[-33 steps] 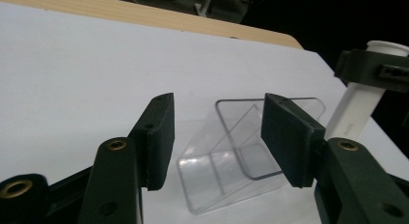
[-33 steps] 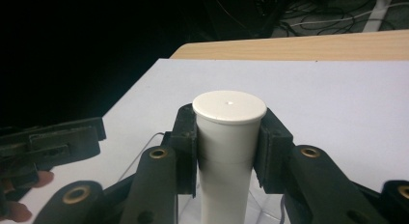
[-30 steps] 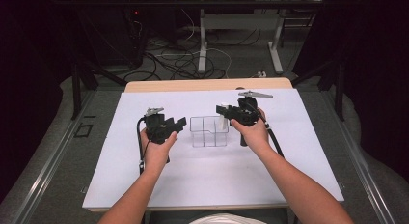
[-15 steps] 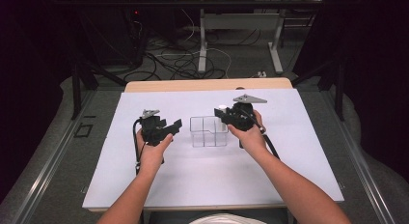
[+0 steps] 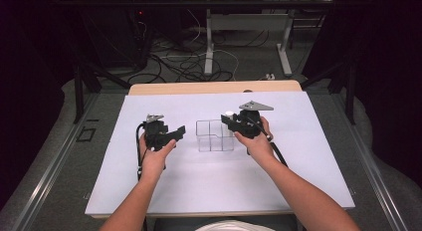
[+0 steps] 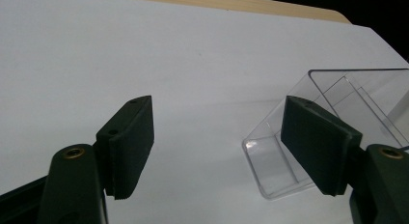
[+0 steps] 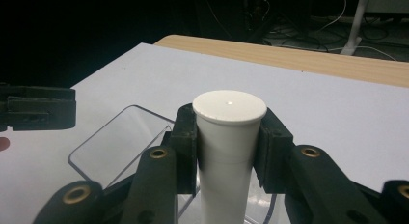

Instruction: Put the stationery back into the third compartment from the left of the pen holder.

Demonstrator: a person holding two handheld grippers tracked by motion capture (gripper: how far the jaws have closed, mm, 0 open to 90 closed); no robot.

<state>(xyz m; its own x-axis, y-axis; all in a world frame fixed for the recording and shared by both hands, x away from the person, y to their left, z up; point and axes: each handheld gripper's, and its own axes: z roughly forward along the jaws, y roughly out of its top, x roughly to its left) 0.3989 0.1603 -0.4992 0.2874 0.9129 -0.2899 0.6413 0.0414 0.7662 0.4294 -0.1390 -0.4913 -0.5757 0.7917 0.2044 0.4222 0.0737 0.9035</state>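
A clear plastic box (image 5: 215, 136) with inner dividers stands in the middle of the white table cover (image 5: 199, 181). My left gripper (image 5: 179, 132) is just left of it, pointing at the box. Its jaws have just been opening and stand apart with nothing between them. In the left gripper view (image 6: 217, 137) the box's near corner (image 6: 270, 171) lies beyond the right jaw. My right gripper (image 5: 229, 122) is shut on a white capped tube (image 7: 226, 137), held upright over the box's right end (image 7: 111, 142). The tube's cap (image 5: 228, 113) shows above the box.
The white cover reaches a wooden table edge (image 5: 214, 86) at the back. Beyond it are a dark floor, cables and table legs (image 5: 209, 47). A jaw of the left gripper (image 7: 36, 108) shows at the left of the right gripper view.
The left gripper's jaws have spread wider and it has drawn slightly back to the left of the box. The right gripper still holds the white tube in about the same place.
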